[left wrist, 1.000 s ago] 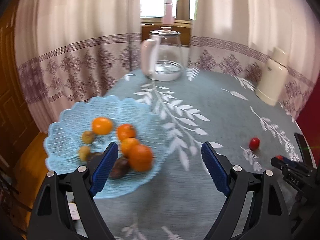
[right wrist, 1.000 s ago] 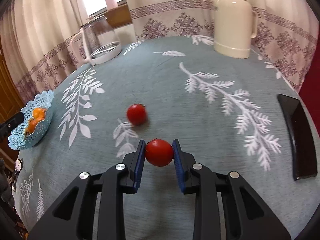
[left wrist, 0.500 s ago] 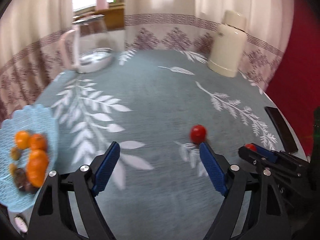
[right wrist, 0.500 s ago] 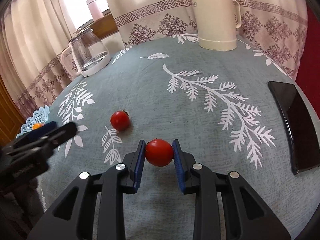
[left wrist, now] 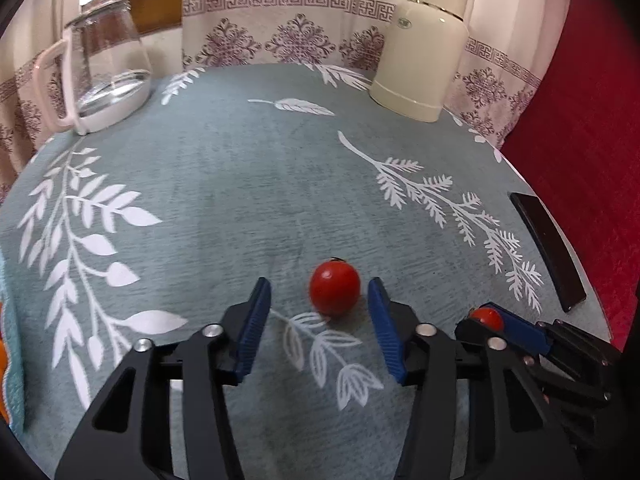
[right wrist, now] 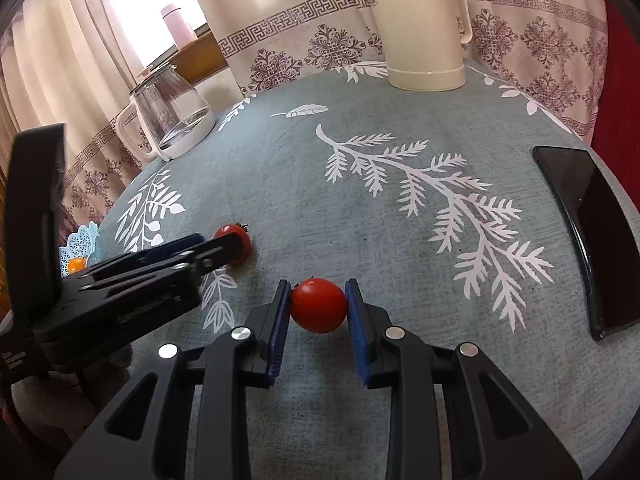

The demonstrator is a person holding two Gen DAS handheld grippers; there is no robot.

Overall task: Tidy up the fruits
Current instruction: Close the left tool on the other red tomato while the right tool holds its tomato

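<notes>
Tomato (right wrist: pixel 318 305) clamped in right tool (right wrist: pixel 318 312), labels unreadable

the blue basket (right wrist: pixel 82 240) shows only as a sliver behind the left gripper (right wrist: pixel 208 246), one orange fruit (right wrist: pixel 76 265) peeking out. the loose tomato (right wrist: pixel 236 236) is half covered by that gripper's fingers. the black phone (right wrist: pixel 584 232) runs off the right wrist view's edge.
</notes>
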